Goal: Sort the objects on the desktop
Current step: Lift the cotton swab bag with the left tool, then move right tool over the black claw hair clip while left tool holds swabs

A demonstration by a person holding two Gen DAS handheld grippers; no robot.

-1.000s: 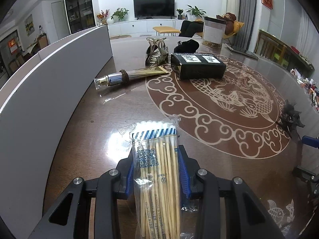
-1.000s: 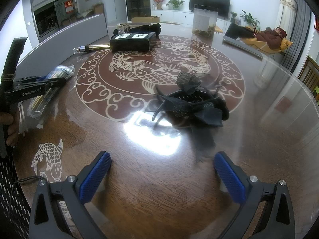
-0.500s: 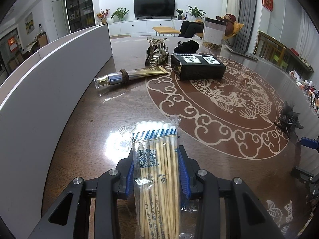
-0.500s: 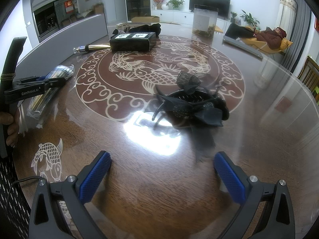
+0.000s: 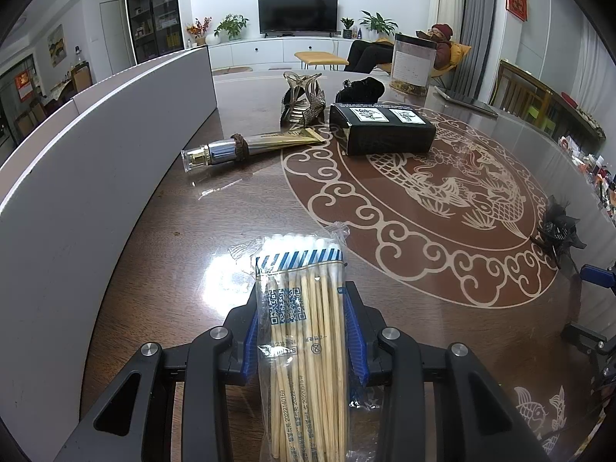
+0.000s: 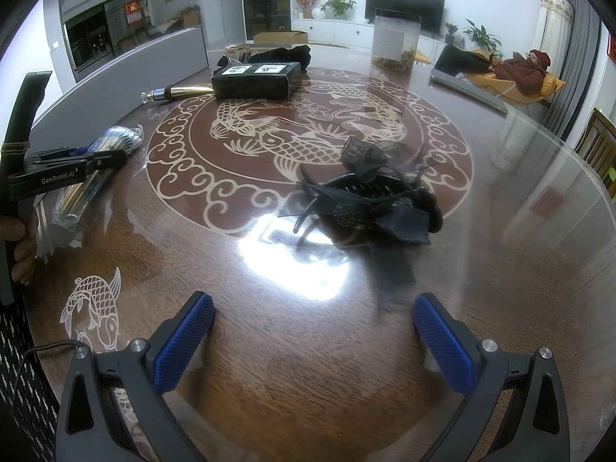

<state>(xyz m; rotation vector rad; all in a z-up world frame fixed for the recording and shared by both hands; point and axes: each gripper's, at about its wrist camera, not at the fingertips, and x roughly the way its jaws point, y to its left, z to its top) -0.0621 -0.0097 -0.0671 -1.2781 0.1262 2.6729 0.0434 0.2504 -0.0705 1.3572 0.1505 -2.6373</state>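
Note:
My left gripper (image 5: 301, 308) is shut on a clear bag of cotton swabs (image 5: 304, 308), held low over the brown table; it also shows at the left of the right wrist view (image 6: 96, 161). A gold cosmetic tube (image 5: 246, 148), a black box (image 5: 381, 131), a silver hair clip (image 5: 302, 104) and a black cloth item (image 5: 362, 90) lie ahead of it. My right gripper (image 6: 313, 331) is open and empty. A black bow hair claw (image 6: 369, 204) lies on the table just beyond its fingers.
A white box wall (image 5: 96, 161) runs along the left of the table. A clear jar (image 6: 394, 40) and a flat grey laptop (image 6: 467, 90) stand at the far side. The table edge curves round at the right (image 6: 577, 200).

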